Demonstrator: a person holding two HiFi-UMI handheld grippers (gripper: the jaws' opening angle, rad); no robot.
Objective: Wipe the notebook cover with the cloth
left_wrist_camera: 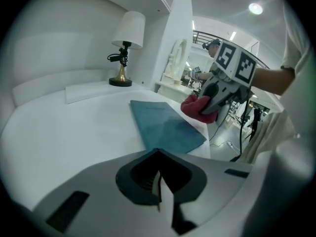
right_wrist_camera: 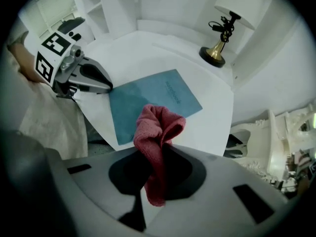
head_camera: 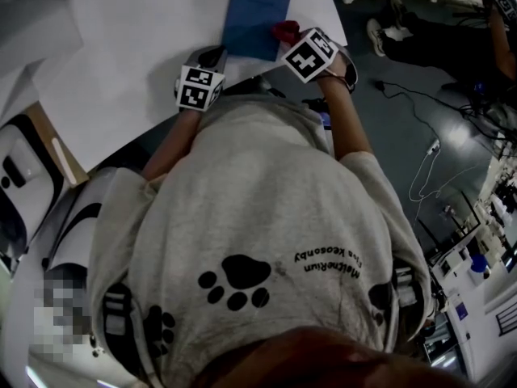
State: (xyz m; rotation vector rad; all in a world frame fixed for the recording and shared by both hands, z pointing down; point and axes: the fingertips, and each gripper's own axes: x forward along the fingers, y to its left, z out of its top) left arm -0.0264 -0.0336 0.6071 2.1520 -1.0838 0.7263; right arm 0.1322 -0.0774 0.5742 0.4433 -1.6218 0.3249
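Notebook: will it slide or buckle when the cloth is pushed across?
Likely slides: the notebook is thin and lies flat on the smooth white table. Probably light, slightly bendy. The cloth folds limply, so it should drag gently.

White table (left_wrist_camera: 54, 132) w/ curved white wall behind. Lamp (left_wrist_camera: 124, 53) stands at the far edge: white shade, black stem, brass base. Flat white slab (left_wrist_camera: 86, 90) lies just beside it. Dark grey floor (head_camera: 404, 144) fills the right of the head view, w/ a thin white cable (head_camera: 420, 176) & a black cable (head_camera: 412, 95) trailing across it. Another person's pale shoe (head_camera: 376, 32) rests near the top edge. Ceiling light (left_wrist_camera: 256, 8) glows in bkgd.
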